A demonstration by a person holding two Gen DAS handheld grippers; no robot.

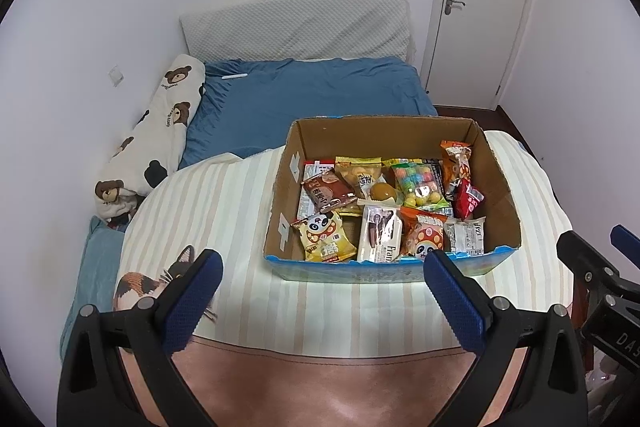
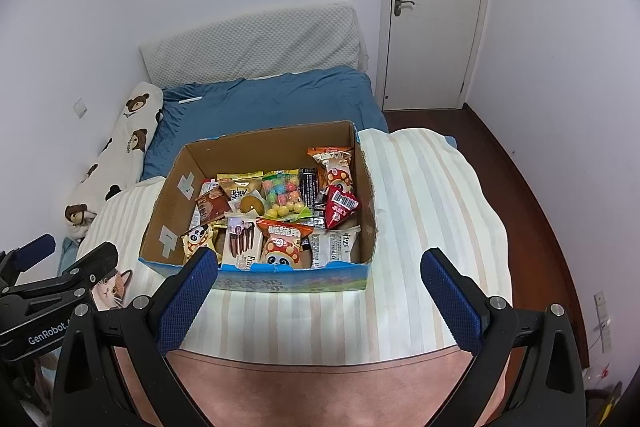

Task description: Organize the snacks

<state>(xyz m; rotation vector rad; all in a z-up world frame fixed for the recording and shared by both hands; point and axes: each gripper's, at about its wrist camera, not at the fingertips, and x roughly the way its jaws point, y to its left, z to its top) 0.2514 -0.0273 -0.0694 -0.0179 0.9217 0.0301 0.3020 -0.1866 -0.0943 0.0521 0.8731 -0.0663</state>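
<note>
I held both grippers, left gripper [image 1: 322, 277] and right gripper [image 2: 320, 277], with jaws wide and empty; the crowded snacks in the box [image 2: 168, 195] could slip when pinched.

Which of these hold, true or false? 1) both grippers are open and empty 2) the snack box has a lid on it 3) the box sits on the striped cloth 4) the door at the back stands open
1) True: the left gripper and the right gripper are both open, holding nothing.
2) False: the cardboard box is open-topped, snack packets showing inside.
3) True: it rests on the striped cloth.
4) False: the white door is closed.
</note>
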